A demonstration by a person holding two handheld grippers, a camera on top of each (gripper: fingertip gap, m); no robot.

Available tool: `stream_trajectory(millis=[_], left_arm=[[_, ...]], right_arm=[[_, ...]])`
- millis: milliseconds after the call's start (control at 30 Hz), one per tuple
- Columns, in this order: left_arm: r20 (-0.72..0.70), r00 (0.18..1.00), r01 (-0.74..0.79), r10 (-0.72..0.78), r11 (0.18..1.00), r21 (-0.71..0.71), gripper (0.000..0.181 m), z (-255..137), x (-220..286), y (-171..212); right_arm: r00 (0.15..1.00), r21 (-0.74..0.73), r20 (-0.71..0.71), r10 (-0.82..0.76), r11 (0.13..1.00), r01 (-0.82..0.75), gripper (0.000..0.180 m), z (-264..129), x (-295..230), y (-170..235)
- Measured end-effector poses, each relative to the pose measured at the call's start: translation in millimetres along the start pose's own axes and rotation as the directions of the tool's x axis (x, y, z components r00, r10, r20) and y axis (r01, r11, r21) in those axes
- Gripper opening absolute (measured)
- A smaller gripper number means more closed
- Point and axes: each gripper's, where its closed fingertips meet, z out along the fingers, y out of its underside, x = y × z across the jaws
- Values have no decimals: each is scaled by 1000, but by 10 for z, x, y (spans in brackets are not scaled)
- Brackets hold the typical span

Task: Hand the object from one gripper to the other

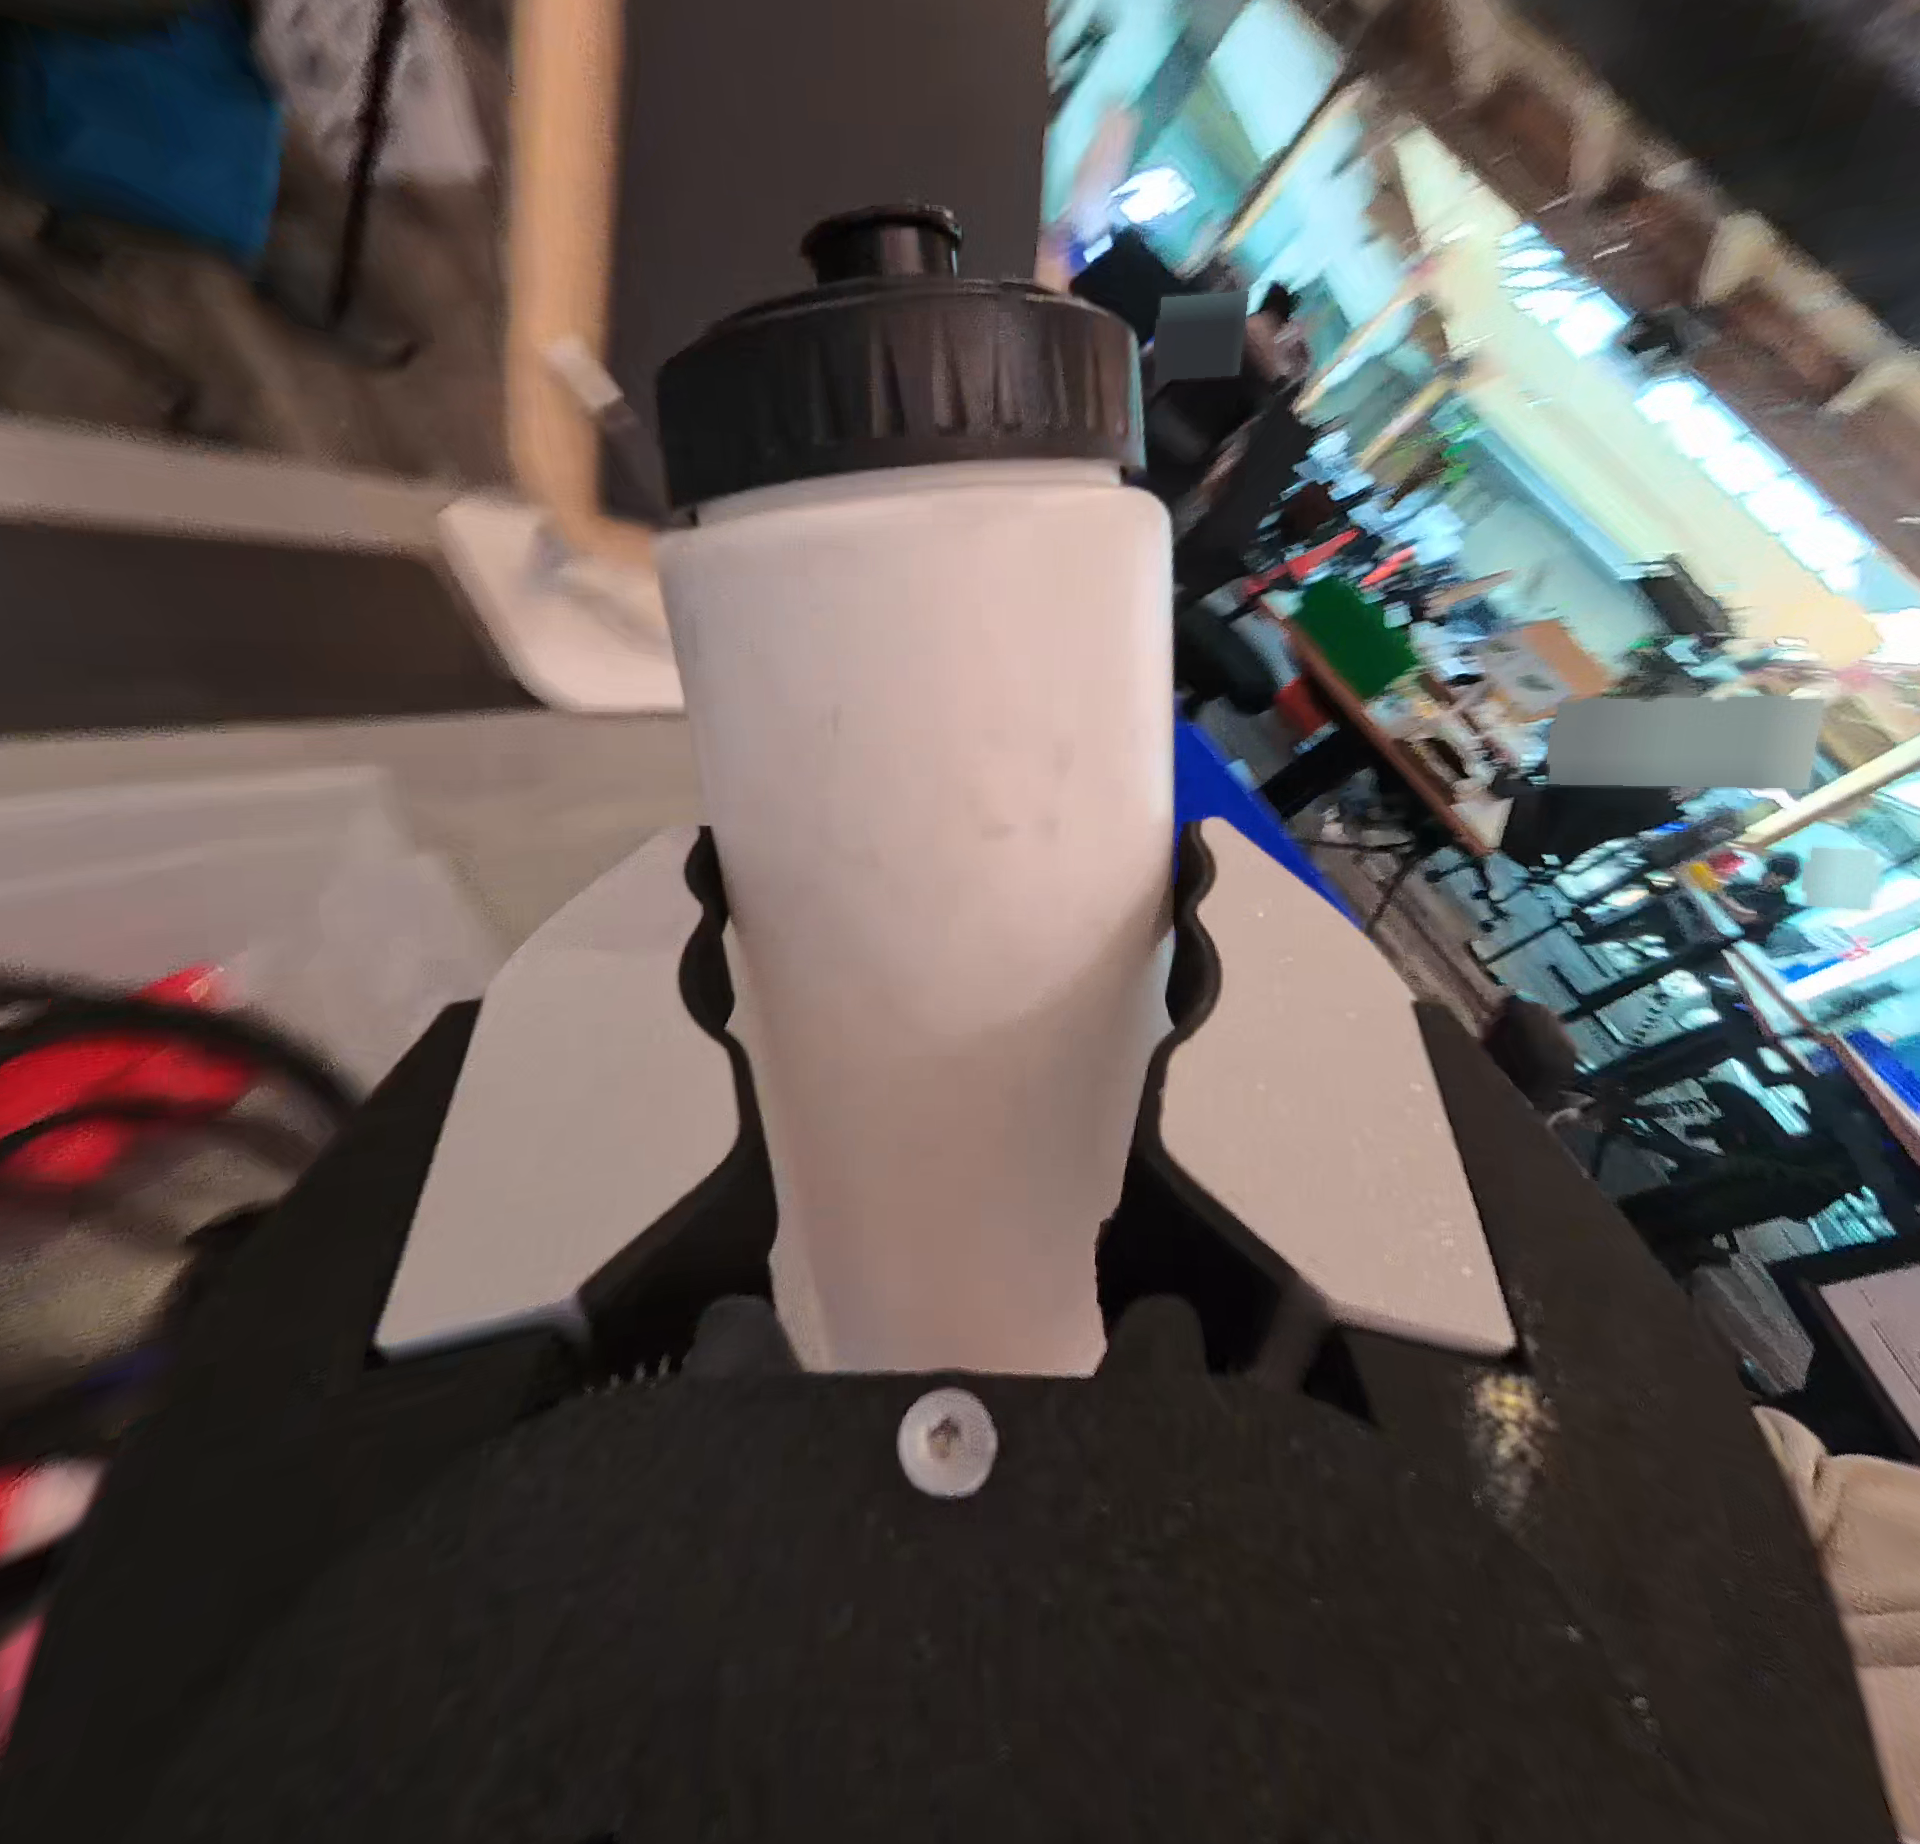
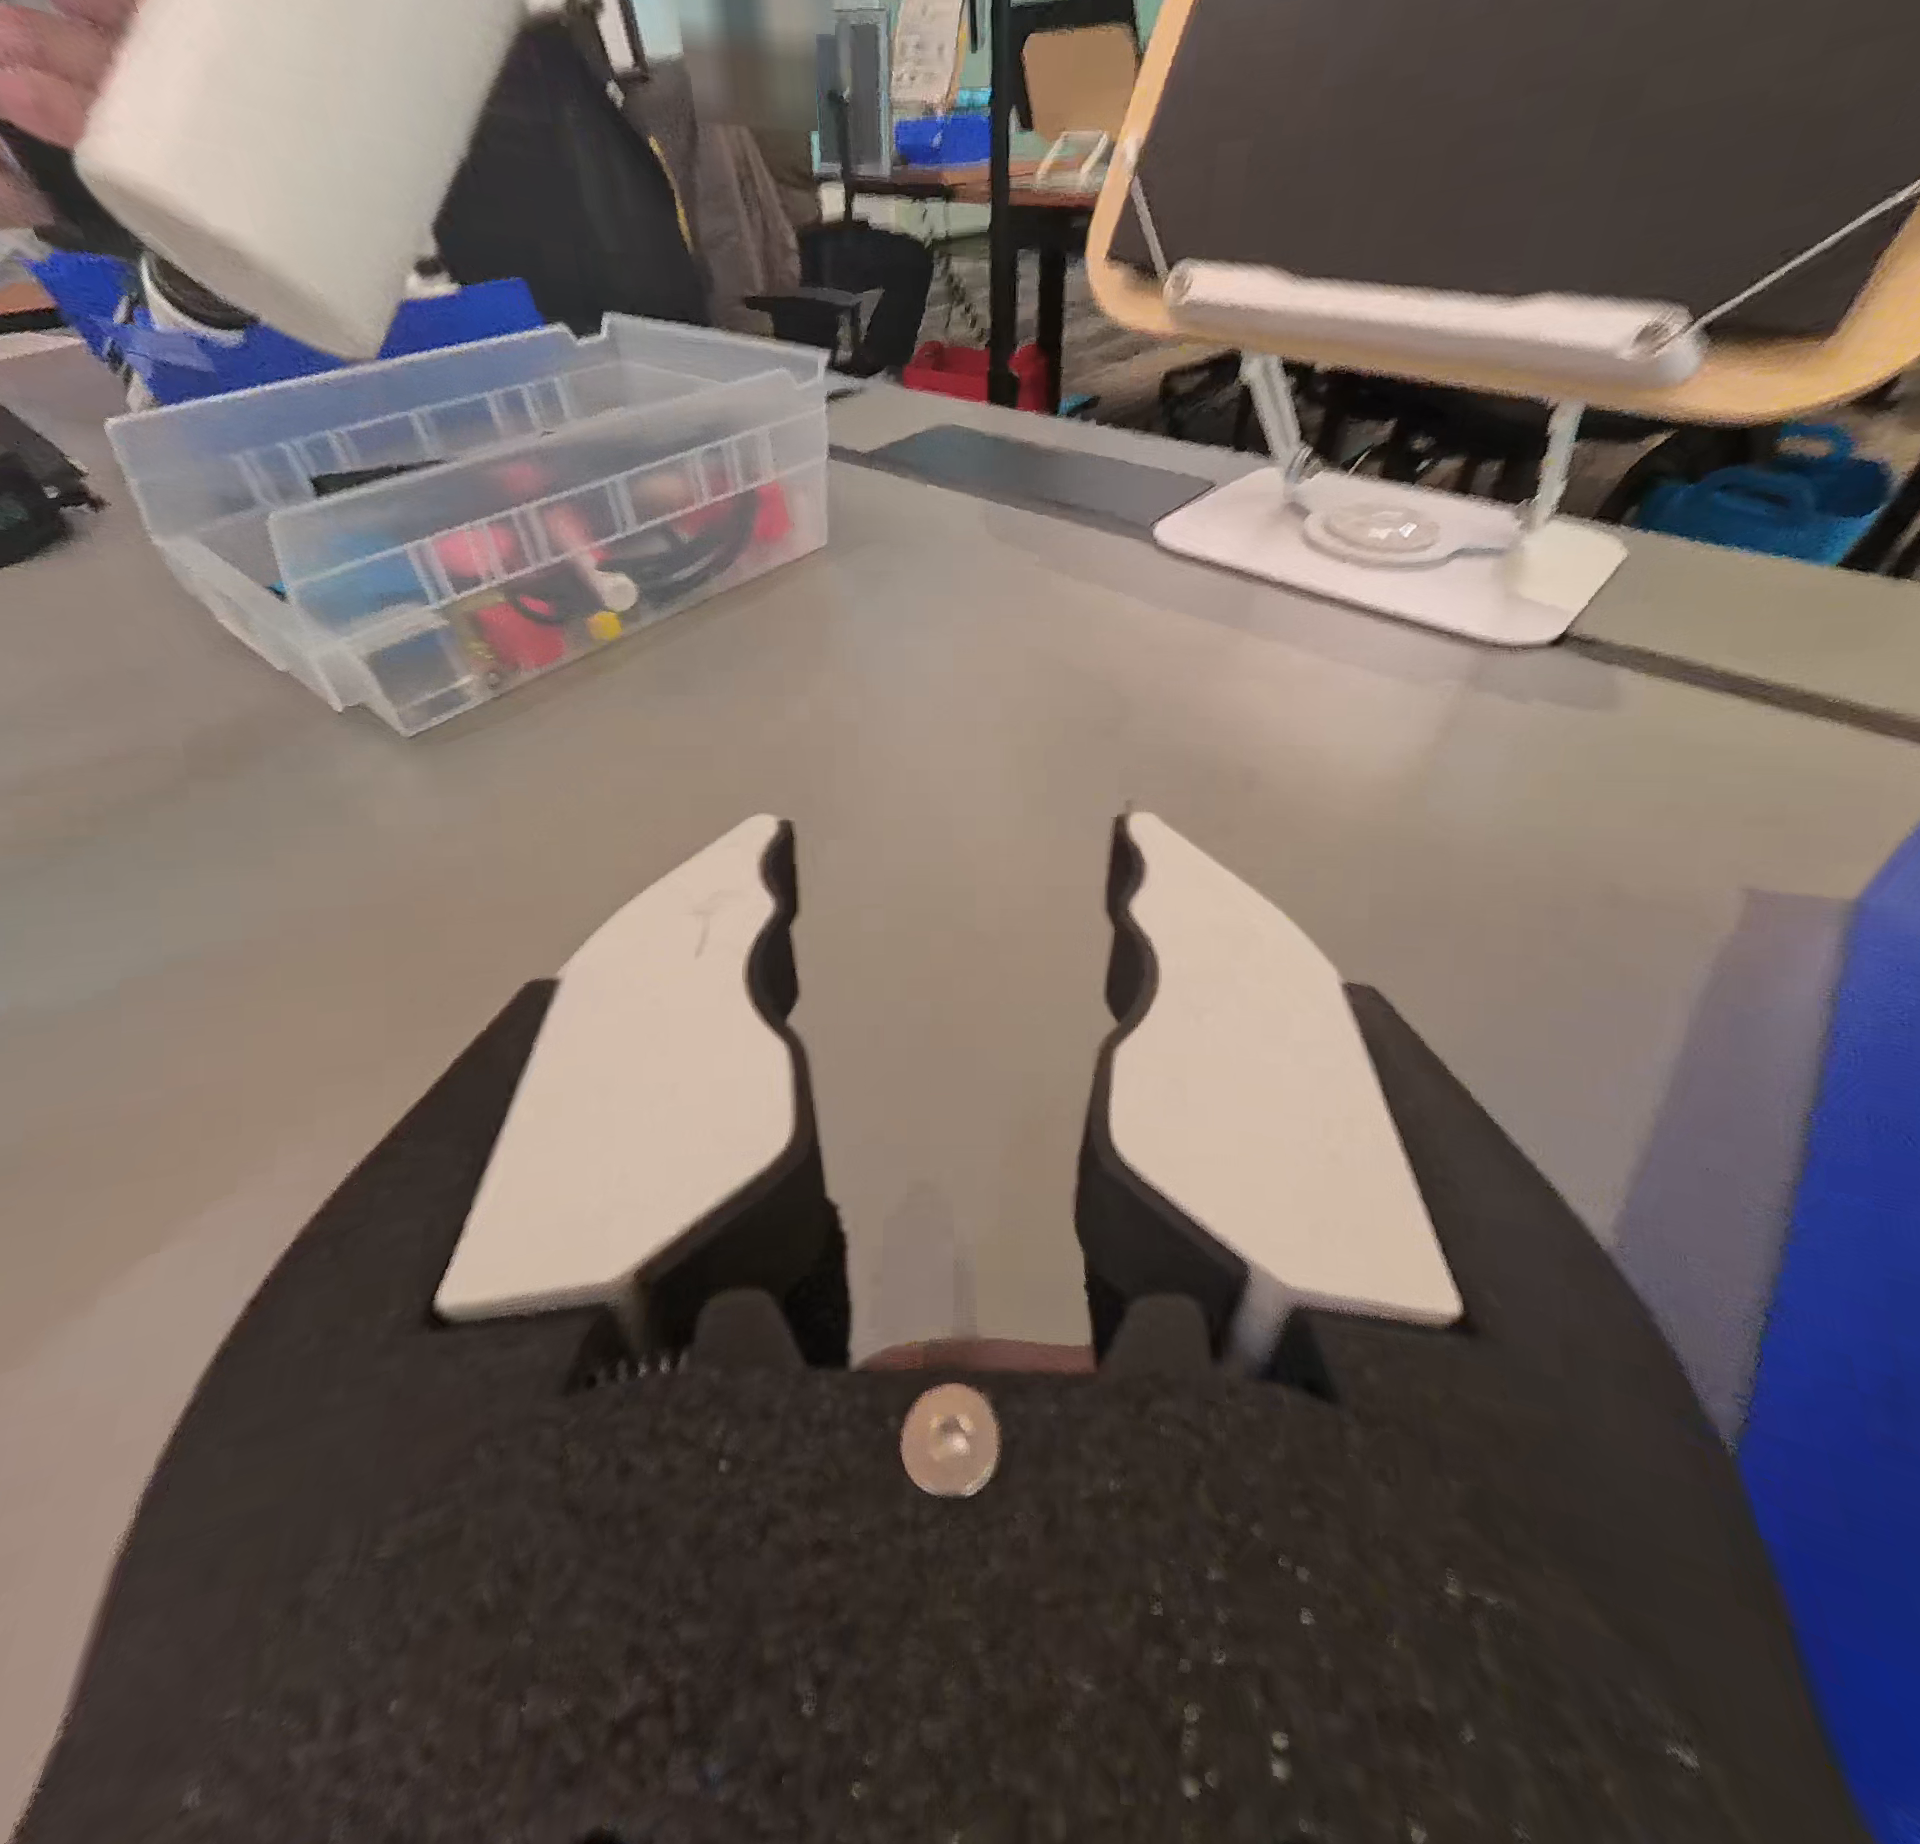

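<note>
Between the left hand-held gripper's point(image 1: 940, 963) fingers, a white sports bottle point(image 1: 925, 807) with a black cap point(image 1: 899, 392) sits clamped low, lifted above the grey surface point(image 2: 935, 703). The right hand-held gripper point(image 2: 951, 921) waits, jaws apart, holding nothing. The bottle looks light, smooth and squeezable; its free upper body seems the best hold.

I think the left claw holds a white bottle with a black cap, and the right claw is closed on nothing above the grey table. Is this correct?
Not quite. The right claw is open, not closed: the right wrist view shows a wide gap between its fingers, with the grey table visible through it. The left claw does hold the white bottle with the black cap.
</note>
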Motion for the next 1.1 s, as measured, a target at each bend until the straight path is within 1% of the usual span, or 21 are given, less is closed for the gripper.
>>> stream_trajectory(millis=[33, 100, 167, 233, 267, 367, 467, 567, 600, 667, 700, 767, 833, 867, 967, 1033, 1100], left_arm=[[-63, 997, -30, 33, 999, 45, 82, 73, 208, 41], [-190, 980, -44, 66, 992, 116, 82, 237, 587, 154], [-315, 944, -33, 97, 979, 203, 82, 398, 922, 222], [-413, 901, 0, 130, 954, 300, 82, 544, 1186, 229], [-454, 880, 31, 135, 940, 340, 82, 616, 1286, 215], [-532, 837, 135, 131, 891, 432, 82, 840, 1484, 141], [-592, 797, 222, 122, 852, 474, 82, 1048, 1669, 130], [-605, 787, 259, 116, 830, 495, 82, 1240, 1821, 171], [-609, 785, 266, 112, 827, 495, 82, 1288, 1864, 191], [-608, 785, 261, 117, 828, 496, 82, 1360, 1941, 236], [-601, 790, 252, 120, 830, 497, 82, 1390, 1965, 262], [-592, 797, 245, 123, 829, 502, 82, 1423, 1994, 302], [-576, 809, 224, 120, 842, 491, 82, 1450, 1987, 355], [-564, 818, 211, 110, 855, 473, 82, 1471, 1963, 390], [-517, 849, 142, 111, 894, 425, 84, 1493, 1872, 472], [-449, 883, 51, 135, 925, 378, 87, 1520, 1801, 530], [-374, 909, -62, 185, 946, 318, 98, 1517, 1732, 598]], right_arm=[[999, -30, 25, 22, 999, -21, 64, 18, -20, 49], [992, -56, 112, 67, 997, -61, 66, 29, -114, 90], [968, -27, 216, 126, 992, -123, 69, 15, -227, 4], [917, 30, 342, 205, 973, -228, 79, -22, -346, -183], [885, 65, 392, 251, 952, -298, 83, -35, -375, -299], [794, 166, 480, 374, 849, -501, 92, -16, -374, -640], [685, 186, 578, 444, 746, -640, 99, 82, -442, -906], [558, 198, 671, 489, 607, -770, 105, 173, -427, -1192], [529, 209, 692, 491, 565, -798, 106, 190, -400, -1278], [508, 253, 720, 472, 503, -827, 106, 192, -330, -1421], [505, 269, 728, 464, 485, -832, 107, 195, -304, -1468], [506, 272, 732, 456, 485, -831, 105, 219, -286, -1495], [504, 308, 733, 456, 438, -844, 105, 170, -178, -1507], [501, 308, 730, 464, 431, -848, 105, 161, -137, -1491], [489, 233, 728, 481, 497, -836, 105, 193, -149, -1391], [477, 209, 722, 501, 499, -841, 104, 192, -111, -1335], [475, 197, 714, 514, 502, -842, 104, 174, -67, -1285]])
